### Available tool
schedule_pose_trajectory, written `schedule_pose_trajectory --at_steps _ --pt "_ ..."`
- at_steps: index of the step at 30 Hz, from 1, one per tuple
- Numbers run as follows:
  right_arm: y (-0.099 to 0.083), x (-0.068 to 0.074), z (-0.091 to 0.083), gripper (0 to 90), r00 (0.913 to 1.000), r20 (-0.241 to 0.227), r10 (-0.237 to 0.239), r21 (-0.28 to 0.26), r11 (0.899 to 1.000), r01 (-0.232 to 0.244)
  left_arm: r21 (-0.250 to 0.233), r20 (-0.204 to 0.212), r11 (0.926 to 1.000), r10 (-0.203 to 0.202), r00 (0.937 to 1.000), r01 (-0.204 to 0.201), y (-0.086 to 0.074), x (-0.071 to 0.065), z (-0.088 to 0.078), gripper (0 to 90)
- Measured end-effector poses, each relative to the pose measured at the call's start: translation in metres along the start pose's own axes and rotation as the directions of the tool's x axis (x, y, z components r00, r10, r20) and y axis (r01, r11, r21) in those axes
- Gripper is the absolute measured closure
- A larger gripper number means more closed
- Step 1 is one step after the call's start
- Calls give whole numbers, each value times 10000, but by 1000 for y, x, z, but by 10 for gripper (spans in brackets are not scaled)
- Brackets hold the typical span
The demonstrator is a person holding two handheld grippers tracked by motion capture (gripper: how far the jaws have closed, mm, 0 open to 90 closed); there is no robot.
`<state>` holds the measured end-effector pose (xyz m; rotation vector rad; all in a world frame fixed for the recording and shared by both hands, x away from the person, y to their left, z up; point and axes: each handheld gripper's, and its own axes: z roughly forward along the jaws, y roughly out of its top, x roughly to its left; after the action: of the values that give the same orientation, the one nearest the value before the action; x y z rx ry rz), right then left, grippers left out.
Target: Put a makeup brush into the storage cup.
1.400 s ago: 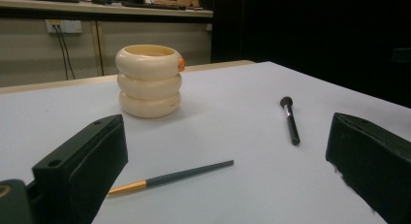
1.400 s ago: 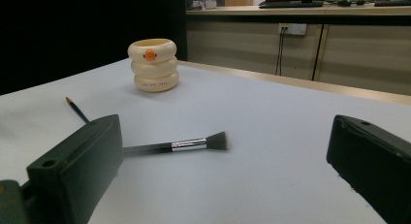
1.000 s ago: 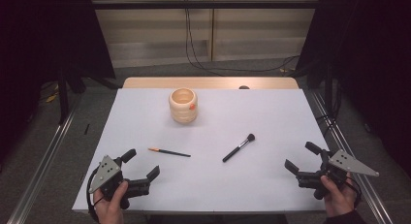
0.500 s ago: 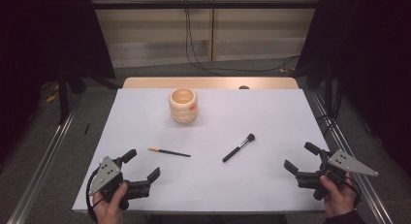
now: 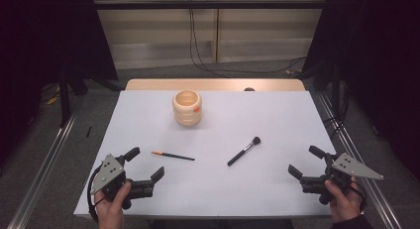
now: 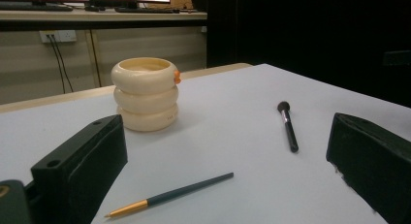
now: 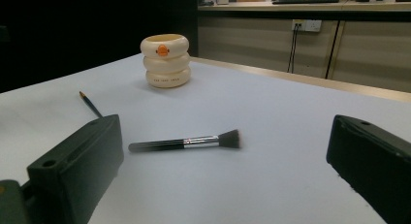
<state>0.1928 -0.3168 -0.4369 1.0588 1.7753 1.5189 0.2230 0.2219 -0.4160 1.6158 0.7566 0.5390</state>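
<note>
Resting at the near left of the worktop: left gripper, jaws gaping wide, holding nothing. Lying just ahead of it and slightly to its right: thin pencil-like brush. Sitting at the near right: right gripper, equally wide open and empty. Lying ahead and to its left, apart: makeup brush. Standing well beyond both: ringed cream holder.

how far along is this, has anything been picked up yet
Nothing looks done yet. The thin brush and the makeup brush both lie flat on the white table, apart from the cream holder, which looks empty from above. Nothing is in hand: the left gripper and right gripper sit open near the front edge, touching neither brush. All the picking up and any placing is left.
</note>
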Motion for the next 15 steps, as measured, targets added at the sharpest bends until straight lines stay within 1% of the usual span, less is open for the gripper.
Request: schedule_pose_trajectory --at_steps 1,2,3,4,5,7,8,9,11,12,13,14,15 --pt "0 1 0 0 10000 -40 34 22 10000 -34 58 -8 9999 152 9999 -152 2 1 0 9" --pt "0 1 0 0 10000 -88 22 3 10000 -22 -5 71 9998 198 9998 -198 5 2 1 9" --pt "0 1 0 0 10000 -88 22 3 10000 -22 -5 71 9998 198 9998 -198 5 2 1 9" --pt "0 0 1 0 9999 -71 -138 21 9999 138 59 5 9997 236 9997 -236 6 2 1 9" --pt "0 0 1 0 9999 -71 -138 21 9999 138 64 1 9997 241 9997 -241 7 2 2 9" --pt "0 1 1 0 9999 -84 -84 60 9999 84 111 147 9997 202 9997 -203 8 3 4 9" --pt "0 1 1 0 9999 -88 -85 53 9999 85 195 192 9995 251 9995 -254 9 3 7 9" --pt "0 1 1 0 9999 -88 -85 53 9999 85 195 192 9995 251 9995 -254 9 3 7 9" --pt "0 1 1 0 9999 -99 -77 65 9999 78 196 322 9992 345 9989 -352 12 3 10 9" --pt "0 1 1 0 9999 -101 -84 51 10000 85 60 598 9997 234 9979 -238 13 4 12 8" --pt "0 1 1 0 9999 -119 -73 42 10000 74 -52 820 9996 263 9963 -260 17 5 15 2" --pt "0 1 1 0 9999 -114 20 4 10000 -20 -103 688 9991 417 9968 -411 19 5 17 2" --pt "0 1 1 0 9999 -114 20 4 10000 -20 -103 688 9991 417 9968 -411 19 5 17 1"
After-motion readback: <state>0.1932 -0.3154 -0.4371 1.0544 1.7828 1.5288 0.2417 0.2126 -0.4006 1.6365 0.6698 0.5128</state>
